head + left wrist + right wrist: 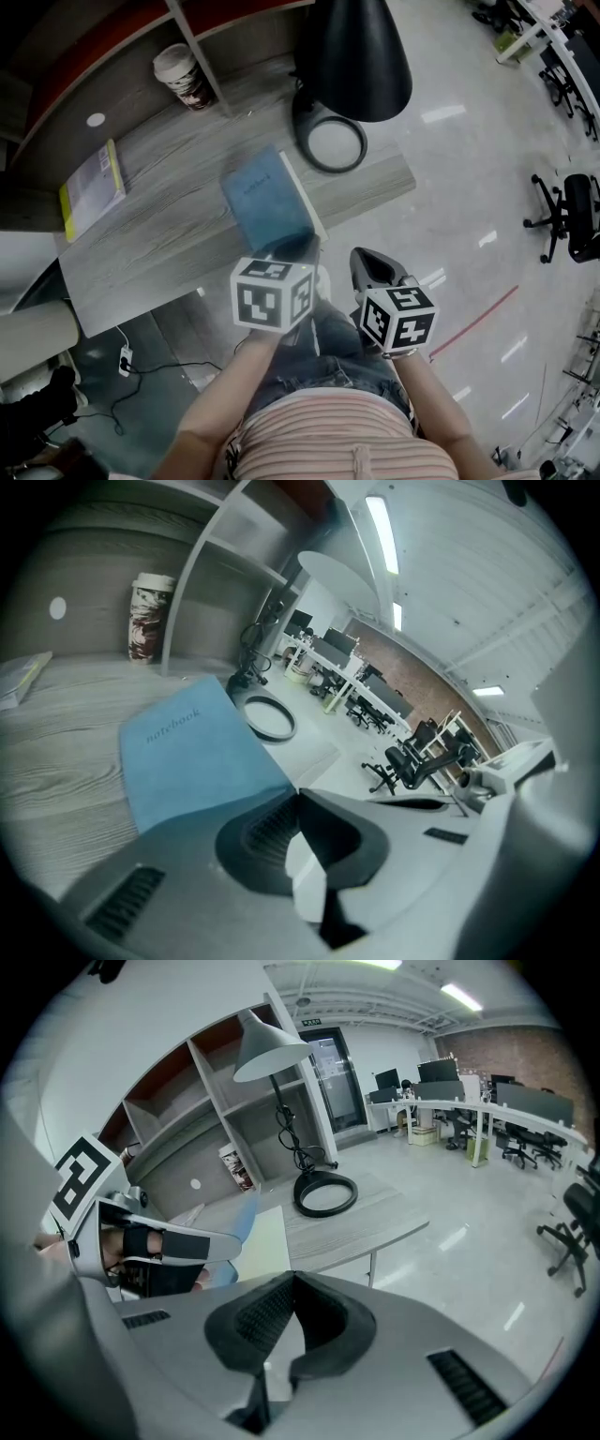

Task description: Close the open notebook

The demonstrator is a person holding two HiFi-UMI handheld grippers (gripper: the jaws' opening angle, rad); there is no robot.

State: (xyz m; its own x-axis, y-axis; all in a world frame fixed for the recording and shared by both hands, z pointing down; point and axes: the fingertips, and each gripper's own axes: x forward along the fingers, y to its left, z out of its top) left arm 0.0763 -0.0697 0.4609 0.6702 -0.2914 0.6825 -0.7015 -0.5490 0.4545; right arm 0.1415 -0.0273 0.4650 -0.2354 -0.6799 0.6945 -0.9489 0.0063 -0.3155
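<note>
– How many things were on the table (159, 253)?

– Four: one notebook (265, 199), one cup (183, 75), one lamp (361, 52) and one booklet (92, 187). There were two tools as well, each carrying one cube with square markers.

– Where was the notebook, and what was it like?

– It lay near the table's front edge. It was rectangular, with a matte blue cover (246, 1215) bearing the word "notebook". The cover stood at a slant above one pale, flat page (267, 1239), so the notebook was not yet shut.

– And the tools?

– The left tool (298, 797) had its ribbed dark pads pressed together at the tips, with nothing between them. It sat just beside the cover's near edge. The right tool (295, 1279) was closed and empty too. It was held off the table's edge over the glossy floor (469, 187), next to the left one.

– What about the rest?

– The table was grey wood-grain. The cup was a cylinder with a red-brown pattern. The lamp had a smooth black cone shade and a ring-shaped base. The booklet was thin, with a yellow edge
</note>
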